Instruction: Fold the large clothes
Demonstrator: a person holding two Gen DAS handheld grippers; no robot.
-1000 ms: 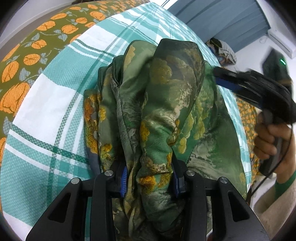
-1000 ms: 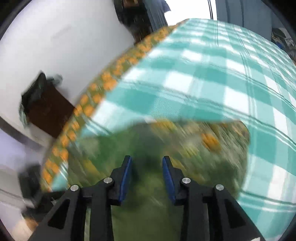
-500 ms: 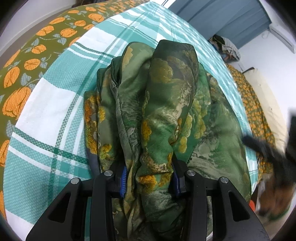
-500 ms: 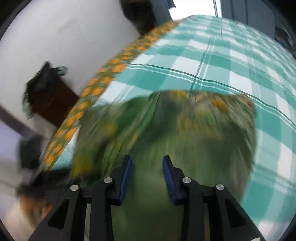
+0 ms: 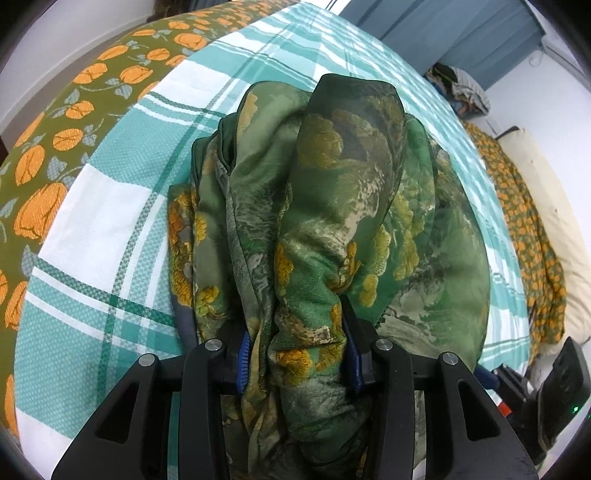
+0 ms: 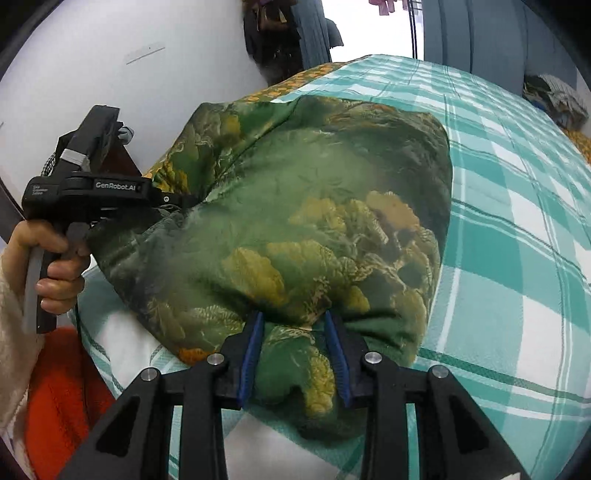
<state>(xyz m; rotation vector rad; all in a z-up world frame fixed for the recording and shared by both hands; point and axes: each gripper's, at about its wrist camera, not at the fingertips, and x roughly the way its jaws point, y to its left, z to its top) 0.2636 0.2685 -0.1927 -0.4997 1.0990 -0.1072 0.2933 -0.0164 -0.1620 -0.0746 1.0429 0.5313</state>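
Observation:
A green garment with yellow-orange flower print [image 5: 332, 206] lies bunched in thick folds on a teal-and-white checked sheet [image 5: 110, 229]. My left gripper [image 5: 297, 354] is shut on a thick bunch of it at the near edge. In the right wrist view the same garment [image 6: 314, 221] fills the middle, and my right gripper [image 6: 293, 350] has its blue pads around a fold at the near edge. The left gripper [image 6: 177, 201] shows there at the left, gripping the cloth's far side.
An olive bedspread with orange flowers [image 5: 74, 110] borders the sheet at the left. Blue curtains [image 5: 461, 33] and a clothes pile [image 5: 458, 88] are at the back. A cream pillow [image 5: 546, 206] lies at the right. An orange cloth [image 6: 62, 398] lies low left.
My right gripper swung from the far side of the garment round to its near edge and now has a fold between its pads. The left gripper kept its hold.

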